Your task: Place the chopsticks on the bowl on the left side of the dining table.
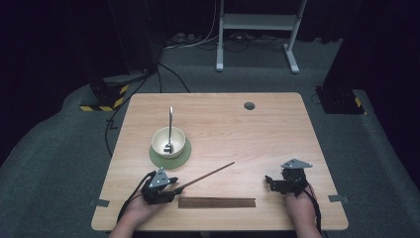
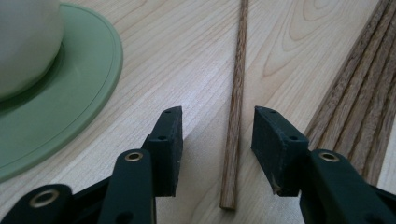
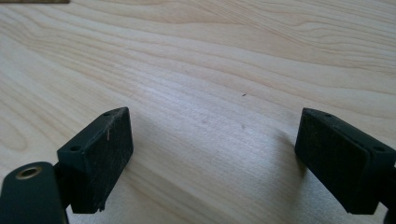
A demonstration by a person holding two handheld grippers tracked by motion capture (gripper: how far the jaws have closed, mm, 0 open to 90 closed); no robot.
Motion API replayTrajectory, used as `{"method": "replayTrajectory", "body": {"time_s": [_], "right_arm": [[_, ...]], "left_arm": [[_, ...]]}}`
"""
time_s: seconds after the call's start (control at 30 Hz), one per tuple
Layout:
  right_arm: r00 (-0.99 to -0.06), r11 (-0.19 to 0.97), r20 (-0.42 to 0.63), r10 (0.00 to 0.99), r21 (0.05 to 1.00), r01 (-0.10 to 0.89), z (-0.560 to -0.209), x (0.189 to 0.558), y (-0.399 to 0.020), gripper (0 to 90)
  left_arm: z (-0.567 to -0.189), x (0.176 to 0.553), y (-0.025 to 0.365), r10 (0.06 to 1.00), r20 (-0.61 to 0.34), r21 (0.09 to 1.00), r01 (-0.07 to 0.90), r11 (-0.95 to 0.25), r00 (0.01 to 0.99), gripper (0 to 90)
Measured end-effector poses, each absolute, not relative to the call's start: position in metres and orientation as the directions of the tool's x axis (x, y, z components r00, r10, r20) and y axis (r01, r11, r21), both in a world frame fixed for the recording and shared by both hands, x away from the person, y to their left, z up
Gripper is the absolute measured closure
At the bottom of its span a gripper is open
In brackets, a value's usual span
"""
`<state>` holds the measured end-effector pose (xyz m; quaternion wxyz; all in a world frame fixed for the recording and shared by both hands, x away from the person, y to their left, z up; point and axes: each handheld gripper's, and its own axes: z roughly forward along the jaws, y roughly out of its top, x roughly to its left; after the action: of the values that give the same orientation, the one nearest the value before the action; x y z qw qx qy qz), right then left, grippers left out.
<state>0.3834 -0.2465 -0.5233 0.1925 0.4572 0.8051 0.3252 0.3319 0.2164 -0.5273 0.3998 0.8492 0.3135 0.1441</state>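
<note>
- Wooden chopstick point(image 2: 236, 107) is lying loose on the surface point(image 1: 277, 134), slanting from the left tongs point(image 1: 174, 188) up toward the far right, its near end sitting between the two parted pads without touching either.
- Left tongs are standing partly apart, gripping nothing, so the step in hand is looking like a release of that stick.
- Right tongs point(image 1: 268, 181) are hanging wide apart over bare wood at the near right, empty.
- Three more sticks point(image 1: 217, 202) are lying bundled along the near edge, just right of the left tongs.
- Next move is probably calling for backing off without nudging the stick, which is resting near the green plate point(image 1: 184, 154) and its bowl point(image 1: 167, 143).
</note>
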Motion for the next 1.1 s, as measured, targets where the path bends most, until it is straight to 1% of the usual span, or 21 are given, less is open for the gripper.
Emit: {"method": "replayTrajectory", "body": {"time_s": [0.07,0.1,0.13,0.2,0.23,0.27,0.3,0.43,0.5,0.73,0.93,1.1], "right_arm": [[-0.490,0.358,-0.013,0.871,0.699,0.618,-0.523,0.384,-0.248,11.6],[-0.491,0.361,-0.016,0.871,0.700,0.616,-0.523,0.384,-0.248,11.6],[-0.490,0.359,-0.014,0.871,0.700,0.618,-0.523,0.384,-0.248,11.6],[-0.487,0.353,-0.008,0.873,0.699,0.622,-0.523,0.384,-0.247,11.8],[-0.487,0.353,-0.008,0.873,0.700,0.621,-0.523,0.384,-0.247,12.0],[-0.487,0.353,-0.008,0.873,0.700,0.621,-0.523,0.384,-0.247,12.0],[-0.488,0.355,-0.011,0.873,0.700,0.619,-0.523,0.384,-0.247,12.1],[-0.484,0.348,-0.005,0.875,0.701,0.623,-0.523,0.382,-0.246,13.6],[-0.486,0.351,-0.009,0.874,0.702,0.619,-0.523,0.382,-0.246,13.8],[-0.487,0.349,-0.003,0.873,0.701,0.622,-0.523,0.382,-0.246,13.8],[-0.488,0.350,-0.003,0.873,0.701,0.621,-0.523,0.382,-0.246,14.1],[-0.489,0.350,-0.003,0.872,0.701,0.621,-0.523,0.382,-0.246,14.1]], "left_arm": [[-0.527,0.331,0.216,0.649,-0.005,0.769,0.418,-0.483,0.760,53.9],[-0.527,0.331,0.216,0.644,-0.005,0.771,0.413,-0.484,0.765,56.6],[-0.527,0.330,0.216,0.632,-0.003,0.771,0.404,-0.491,0.775,62.2],[-0.527,0.329,0.216,0.619,0.007,0.770,0.391,-0.505,0.785,67.1],[-0.527,0.329,0.216,0.616,0.002,0.773,0.390,-0.501,0.787,71.4],[-0.527,0.328,0.216,0.615,0.001,0.774,0.389,-0.500,0.788,71.4],[-0.527,0.328,0.216,0.607,0.009,0.769,0.382,-0.512,0.795,73.3],[-0.527,0.327,0.216,0.584,0.014,0.770,0.364,-0.524,0.812,82.7],[-0.527,0.328,0.217,0.589,-0.007,0.771,0.380,-0.512,0.808,82.9],[-0.527,0.330,0.219,0.595,-0.016,0.773,0.388,-0.503,0.804,83.8],[-0.524,0.329,0.226,0.618,-0.054,0.807,0.399,-0.436,0.784,83.9],[-0.520,0.326,0.230,0.611,-0.064,0.835,0.377,-0.400,0.789,83.9]]}}
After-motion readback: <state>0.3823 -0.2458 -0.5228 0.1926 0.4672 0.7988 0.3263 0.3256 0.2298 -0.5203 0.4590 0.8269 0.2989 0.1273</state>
